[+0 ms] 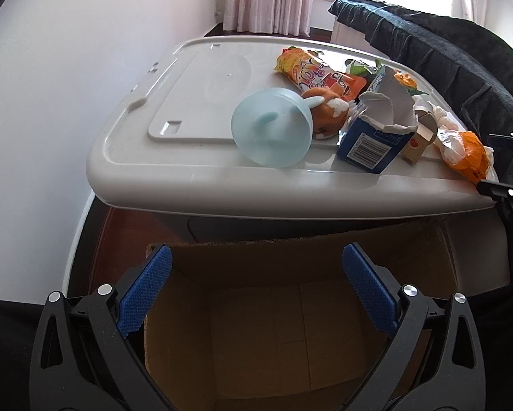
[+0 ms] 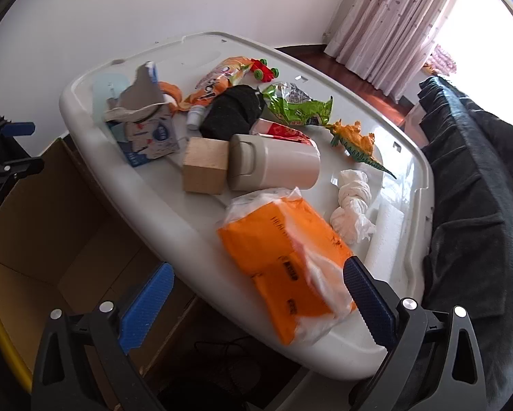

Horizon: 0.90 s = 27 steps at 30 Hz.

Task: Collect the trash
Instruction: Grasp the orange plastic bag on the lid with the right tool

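Step in hand, as judged: choosing the first piece of rubbish from a crowded lid; best done by taking light, crushable wrappers first, closing the pads across the narrow side, and leaving toys and cups where they lie.

1. Lid [image 2: 95, 137]; big grey plastic bin top, smooth and glossy, rounded corners; bears everything below.
2. Cardboard box [image 1: 410, 250]; brown, open-topped, bare inside, standing below the lid's near edge; the likely place for trash.
3. Tissue pack [image 2: 290, 257]; orange and clear film, soft and slippery; lies at the lid's near edge, just ahead of the right gripper [image 2: 256, 304], whose jaws are spread wide and grasp nothing.
4. Torn carton [image 1: 376, 137]; blue and white card, ragged open top, stiff but crushable; near the front edge.
5. Blue cup [image 1: 272, 126]; translucent plastic, on its side; probably not trash.
6. Beige mug [image 2: 273, 162]; smooth, lidded, on its side, touching a wooden block [image 2: 205, 171].
7. Orange snack bag [image 1: 311, 72]; crinkly foil.
8. Green snack bag [image 2: 297, 106]; crinkly foil.
9. Crumpled tissue [image 2: 352, 209]; white, twisted, soft.
10. Toy dinosaur [image 2: 355, 140]; hard plastic.

Left gripper [image 1: 256, 287]; released, blue ribbed pads wide apart, empty, poised over the box.
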Available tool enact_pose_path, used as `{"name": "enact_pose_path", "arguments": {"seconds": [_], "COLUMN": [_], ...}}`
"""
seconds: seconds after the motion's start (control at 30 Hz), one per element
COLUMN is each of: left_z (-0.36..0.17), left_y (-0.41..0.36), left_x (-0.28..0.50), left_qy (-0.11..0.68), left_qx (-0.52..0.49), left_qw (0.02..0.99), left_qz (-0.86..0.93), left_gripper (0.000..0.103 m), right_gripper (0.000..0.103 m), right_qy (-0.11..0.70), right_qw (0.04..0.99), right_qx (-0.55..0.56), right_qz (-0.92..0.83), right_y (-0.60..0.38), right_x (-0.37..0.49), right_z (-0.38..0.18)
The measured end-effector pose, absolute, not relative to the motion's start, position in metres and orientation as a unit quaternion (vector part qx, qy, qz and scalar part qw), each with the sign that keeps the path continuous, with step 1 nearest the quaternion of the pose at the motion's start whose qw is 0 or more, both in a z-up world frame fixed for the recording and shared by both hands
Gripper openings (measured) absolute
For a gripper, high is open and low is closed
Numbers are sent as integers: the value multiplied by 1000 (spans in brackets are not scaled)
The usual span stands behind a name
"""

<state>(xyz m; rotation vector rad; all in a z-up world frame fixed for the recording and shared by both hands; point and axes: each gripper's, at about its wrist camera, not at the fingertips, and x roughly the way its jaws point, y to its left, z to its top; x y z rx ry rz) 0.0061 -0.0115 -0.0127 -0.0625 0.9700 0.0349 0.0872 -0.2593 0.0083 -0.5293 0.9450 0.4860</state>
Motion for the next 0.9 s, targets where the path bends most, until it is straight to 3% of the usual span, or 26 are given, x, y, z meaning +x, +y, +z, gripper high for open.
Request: {"name": "enact_pose_path", "arguments": {"seconds": [0.3,0.33,0.4,0.5,0.53,0.57,0.6,0.67,0.9], "left_z": [-12,-12,-11,-9,-9,-8,-8,-9,-3], "left_y": [-10,-11,-11,-14,-15,-16,-17,-19,-17], "left_x": [5,4,4,2,1,1,1,0,-3], "left_qy": [466,465,464,458,457,456,455,452,447], "left_qx": [-20,-19,-19,-13,-11,-7,-4,5,3], "left_qw": [884,885,885,888,889,890,890,891,894], "left_qz": [26,26,23,24,24,24,24,27,17], "left_gripper": [97,98,98,97,98,98,98,98,98], "right_gripper": [57,44,43,60,57,43,39,17,15], "right_qy": [459,460,458,428,421,429,437,432,424], "right_qw": [838,839,838,841,840,839,839,845,887], "right_qx": [-217,-221,-237,-297,-310,-297,-280,-276,-95], "right_qz": [200,191,179,147,144,157,162,152,158], "right_y": [-265,-264,-260,-247,-243,-243,-245,-247,-276], "right_x": [124,124,121,114,112,113,114,112,89], "right_z": [-15,-17,-20,-26,-27,-26,-24,-19,39]}}
